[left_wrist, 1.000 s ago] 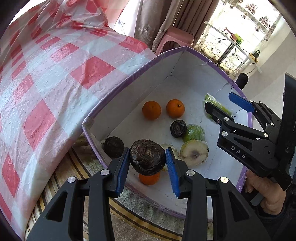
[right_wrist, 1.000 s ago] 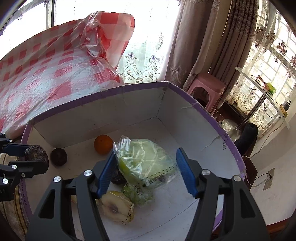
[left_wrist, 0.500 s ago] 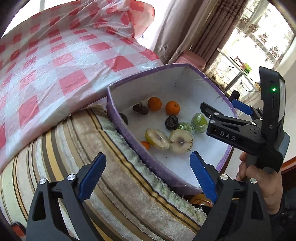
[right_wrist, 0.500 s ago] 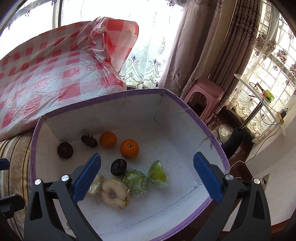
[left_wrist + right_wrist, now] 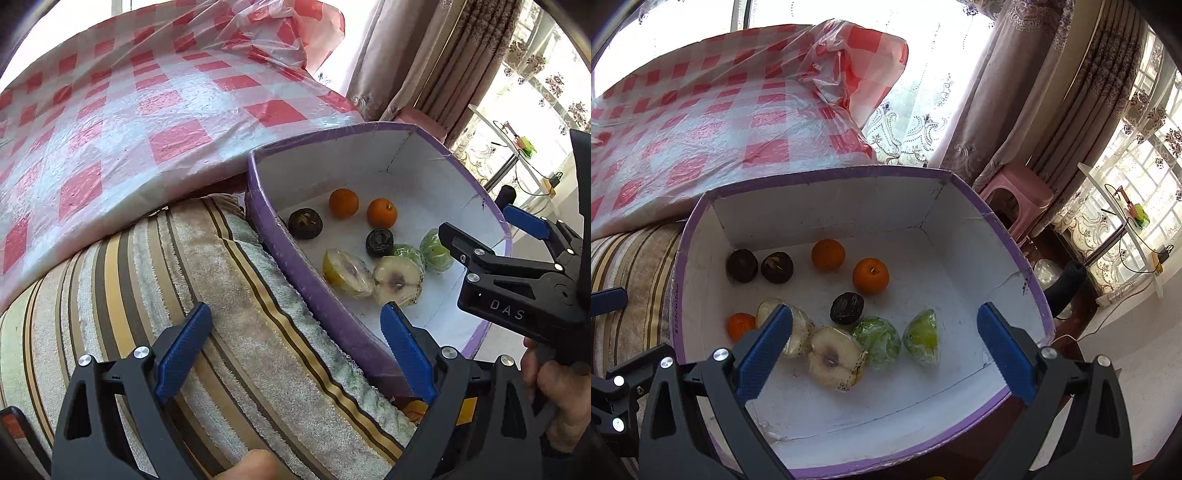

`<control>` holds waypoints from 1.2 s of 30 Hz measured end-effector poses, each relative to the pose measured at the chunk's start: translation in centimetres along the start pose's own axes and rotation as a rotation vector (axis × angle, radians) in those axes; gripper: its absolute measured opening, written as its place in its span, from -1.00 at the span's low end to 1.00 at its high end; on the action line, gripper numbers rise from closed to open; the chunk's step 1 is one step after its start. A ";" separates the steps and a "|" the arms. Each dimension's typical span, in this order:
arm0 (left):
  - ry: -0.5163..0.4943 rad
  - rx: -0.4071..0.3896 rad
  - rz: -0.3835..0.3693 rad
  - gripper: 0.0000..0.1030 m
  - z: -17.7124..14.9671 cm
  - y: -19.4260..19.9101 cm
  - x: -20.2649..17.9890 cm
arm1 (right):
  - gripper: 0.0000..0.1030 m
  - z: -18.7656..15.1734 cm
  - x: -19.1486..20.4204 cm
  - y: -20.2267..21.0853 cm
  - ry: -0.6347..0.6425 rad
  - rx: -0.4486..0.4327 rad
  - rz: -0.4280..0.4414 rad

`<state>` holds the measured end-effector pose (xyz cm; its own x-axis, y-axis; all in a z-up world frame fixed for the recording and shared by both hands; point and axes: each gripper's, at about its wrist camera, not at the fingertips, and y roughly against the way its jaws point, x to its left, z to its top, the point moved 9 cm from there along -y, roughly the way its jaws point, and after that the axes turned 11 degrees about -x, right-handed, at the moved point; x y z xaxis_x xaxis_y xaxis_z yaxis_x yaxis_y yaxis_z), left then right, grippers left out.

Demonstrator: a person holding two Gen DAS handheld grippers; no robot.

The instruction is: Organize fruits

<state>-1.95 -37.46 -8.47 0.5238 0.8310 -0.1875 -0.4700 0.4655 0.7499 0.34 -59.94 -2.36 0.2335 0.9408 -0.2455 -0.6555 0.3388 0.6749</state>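
Hovering with jaws apart and empty, right gripper nearer, just above cling-wrapped halved pale fruit inside purple-rimmed white cardboard box; left gripper likewise, outside over striped towel.

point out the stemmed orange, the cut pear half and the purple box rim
stemmed orange [image 5: 870,275], right wrist view, upper skin by stem
cut pear half [image 5: 834,360], right wrist view, cut face
purple box rim [image 5: 827,172], right wrist view, far edge

Small orange: partly hidden behind the left wall of the purple box.
Right hand-held gripper: cut off beside that box.
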 end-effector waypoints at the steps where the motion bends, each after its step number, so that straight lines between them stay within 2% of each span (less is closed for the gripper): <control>1: 0.001 0.000 -0.002 0.74 0.0 0.0 0.0 | 0.95 0.0 -0.1 -0.1 -0.002 0.002 -0.001; 36: 0.007 0.000 -0.006 0.74 0.0 0.1 0.2 | 0.95 -0.6 -0.1 -0.5 0.001 0.017 0.005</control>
<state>-1.87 -37.27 -8.41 0.5215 0.8304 -0.1964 -0.4672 0.4705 0.7486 0.23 -60.21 -3.07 0.2293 0.9426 -0.2427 -0.6444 0.3339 0.6880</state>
